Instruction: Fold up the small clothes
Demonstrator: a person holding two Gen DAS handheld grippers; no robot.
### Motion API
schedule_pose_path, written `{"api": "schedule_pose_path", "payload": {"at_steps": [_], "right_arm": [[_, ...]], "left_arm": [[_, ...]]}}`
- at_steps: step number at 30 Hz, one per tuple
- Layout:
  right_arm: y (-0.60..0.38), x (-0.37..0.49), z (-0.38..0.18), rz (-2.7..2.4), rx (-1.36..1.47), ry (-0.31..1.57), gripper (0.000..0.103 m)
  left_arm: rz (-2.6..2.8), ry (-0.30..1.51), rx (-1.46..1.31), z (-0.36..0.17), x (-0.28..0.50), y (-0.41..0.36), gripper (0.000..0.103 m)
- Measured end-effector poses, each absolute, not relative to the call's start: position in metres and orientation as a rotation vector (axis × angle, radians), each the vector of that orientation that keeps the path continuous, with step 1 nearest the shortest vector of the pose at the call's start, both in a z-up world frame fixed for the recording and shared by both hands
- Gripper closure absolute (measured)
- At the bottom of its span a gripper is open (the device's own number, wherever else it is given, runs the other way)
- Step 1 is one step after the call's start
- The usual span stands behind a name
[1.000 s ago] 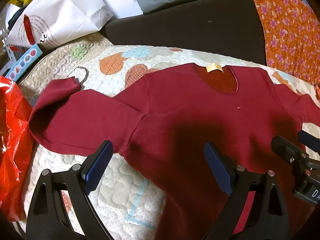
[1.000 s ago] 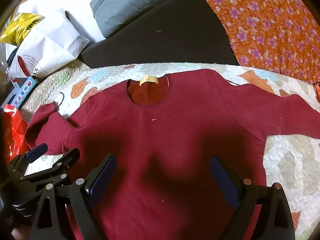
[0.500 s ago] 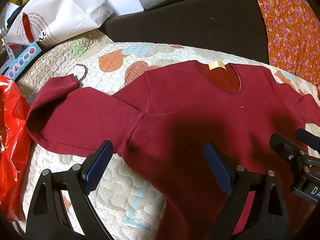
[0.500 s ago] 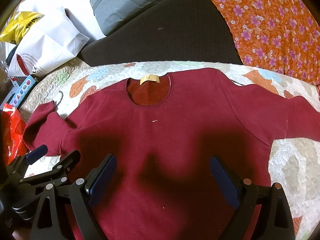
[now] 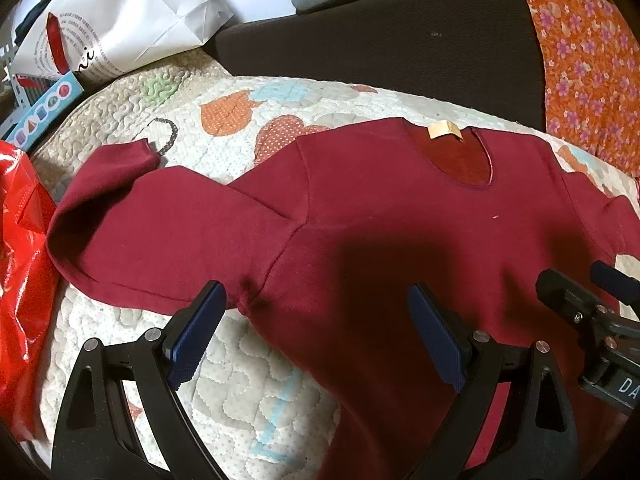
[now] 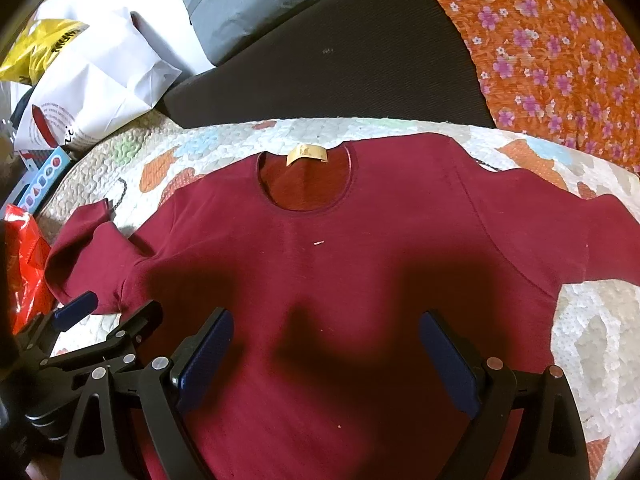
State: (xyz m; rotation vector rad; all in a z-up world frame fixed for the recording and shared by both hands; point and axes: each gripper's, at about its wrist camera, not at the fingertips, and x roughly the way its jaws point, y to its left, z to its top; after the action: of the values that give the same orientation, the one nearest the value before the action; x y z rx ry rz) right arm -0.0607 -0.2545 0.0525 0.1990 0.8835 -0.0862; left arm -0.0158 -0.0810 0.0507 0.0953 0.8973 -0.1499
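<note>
A dark red long-sleeved shirt (image 5: 384, 216) lies spread flat, front up, on a quilted mat (image 5: 224, 376). Its neck hole and tan label (image 5: 445, 131) point away from me. It also shows in the right wrist view (image 6: 360, 264). The left sleeve (image 5: 152, 224) bends, with its cuff turned back. My left gripper (image 5: 316, 336) is open and empty, hovering over the left armpit and side seam. My right gripper (image 6: 326, 356) is open and empty above the shirt's lower chest. Each gripper shows at the edge of the other's view.
A dark brown cushion (image 5: 392, 40) and an orange flowered cloth (image 5: 592, 64) lie behind the mat. A white paper bag (image 5: 120, 28), a blue box (image 5: 44, 112) and a red plastic bag (image 5: 20, 264) crowd the left side. A grey bag (image 6: 272, 4) rests on the cushion.
Both views have shifted slightly, so the shirt sits a little lower in frame. Both grippers stay open and the shirt has not moved.
</note>
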Motion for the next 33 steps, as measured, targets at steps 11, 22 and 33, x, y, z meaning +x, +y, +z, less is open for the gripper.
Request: {"api": "schedule_pose_path", "payload": {"at_steps": [11,22,33], "right_arm": [[-0.249,-0.052,0.05,-0.08,0.19,0.89,0.009],[-0.197,0.0,0.082,0.147,0.225,0.885,0.014],[-0.07,0.104,0.059,0.496,0.325,0.999,0.027]], "left_arm": [[-0.142,0.91,0.081,0.049,-0.011,-0.077,0.011],[0.019,0.967,0.027,0.059,-0.005,-0.007,0.011],[0.154,0.948,0.024,0.073,-0.023,0.078,0.011]]}}
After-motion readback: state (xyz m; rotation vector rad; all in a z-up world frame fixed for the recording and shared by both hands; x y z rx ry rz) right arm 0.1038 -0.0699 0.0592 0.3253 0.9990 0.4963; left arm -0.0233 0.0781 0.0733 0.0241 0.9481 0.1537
